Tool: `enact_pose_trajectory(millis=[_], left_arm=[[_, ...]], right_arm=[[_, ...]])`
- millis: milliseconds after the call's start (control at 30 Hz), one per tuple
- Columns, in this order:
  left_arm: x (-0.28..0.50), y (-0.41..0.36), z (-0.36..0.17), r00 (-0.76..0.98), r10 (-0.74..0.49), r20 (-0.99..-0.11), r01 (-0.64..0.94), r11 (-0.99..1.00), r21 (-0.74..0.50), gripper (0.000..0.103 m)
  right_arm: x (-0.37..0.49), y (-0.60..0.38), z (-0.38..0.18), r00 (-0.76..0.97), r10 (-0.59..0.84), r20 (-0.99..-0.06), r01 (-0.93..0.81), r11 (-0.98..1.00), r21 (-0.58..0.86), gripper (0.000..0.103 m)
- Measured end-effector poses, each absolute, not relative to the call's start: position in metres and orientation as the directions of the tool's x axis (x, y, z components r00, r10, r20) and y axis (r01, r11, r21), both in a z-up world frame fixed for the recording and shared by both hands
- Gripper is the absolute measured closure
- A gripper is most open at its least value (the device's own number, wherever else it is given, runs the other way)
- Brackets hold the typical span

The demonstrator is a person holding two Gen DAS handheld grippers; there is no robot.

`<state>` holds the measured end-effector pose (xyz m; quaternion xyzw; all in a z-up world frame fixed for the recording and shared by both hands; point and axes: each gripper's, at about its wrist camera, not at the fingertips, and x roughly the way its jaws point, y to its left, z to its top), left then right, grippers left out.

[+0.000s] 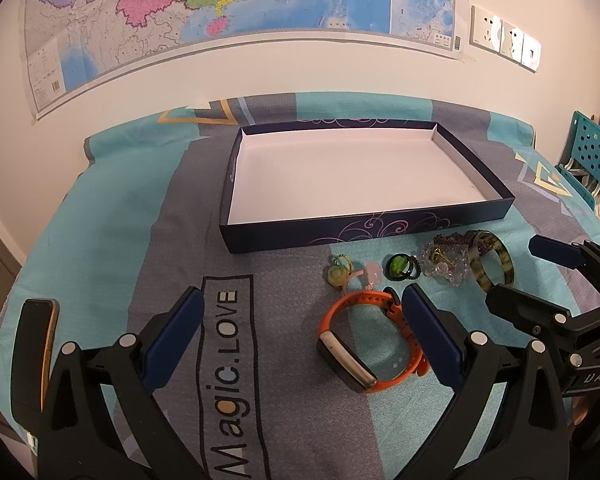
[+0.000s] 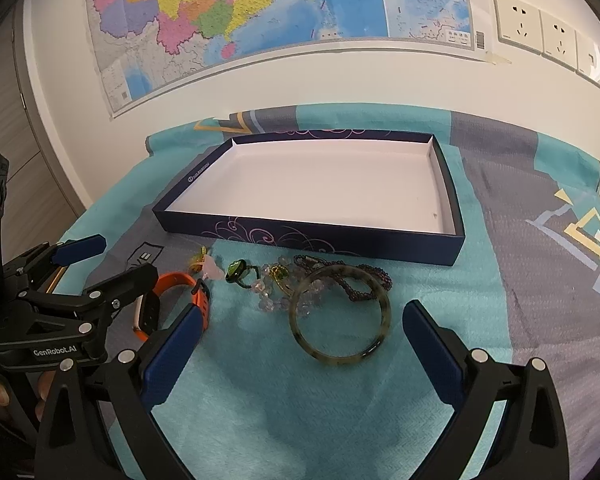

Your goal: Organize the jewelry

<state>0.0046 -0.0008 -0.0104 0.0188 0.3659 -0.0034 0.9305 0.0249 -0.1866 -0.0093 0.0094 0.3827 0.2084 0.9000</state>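
Observation:
An open dark blue box [image 1: 364,234] with a white inside lies on the cloth; it also shows in the right wrist view [image 2: 308,240]. In front of it lie an orange watch band [image 1: 374,340], a green ring [image 1: 399,267], a pale green charm [image 1: 337,274], clear beads [image 1: 446,266] and a mottled green bangle [image 1: 494,266]. My left gripper [image 1: 302,300] is open just left of the watch band. My right gripper [image 2: 304,316] is open with the bangle [image 2: 340,354] between its fingers, low above the cloth. A dark bead strand [image 2: 364,280] lies behind the bangle.
A phone [image 1: 36,356] lies at the left edge of the teal and grey cloth [image 1: 112,248]. A wall with a map [image 1: 228,4] and sockets [image 2: 540,28] stands behind the table. A teal perforated basket [image 1: 592,152] sits at far right.

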Motion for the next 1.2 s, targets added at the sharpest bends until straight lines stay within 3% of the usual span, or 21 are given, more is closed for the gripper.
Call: enact_pose_trajectory(millis=[1200], left_arm=[[0.014, 0.01, -0.022, 0.688, -0.048, -0.724, 0.074, 0.997, 0.005, 0.006]], right_arm=[[0.032, -0.203, -0.019, 0.601, 0.377, -0.705, -0.331, 0.92, 0.209, 0.006]])
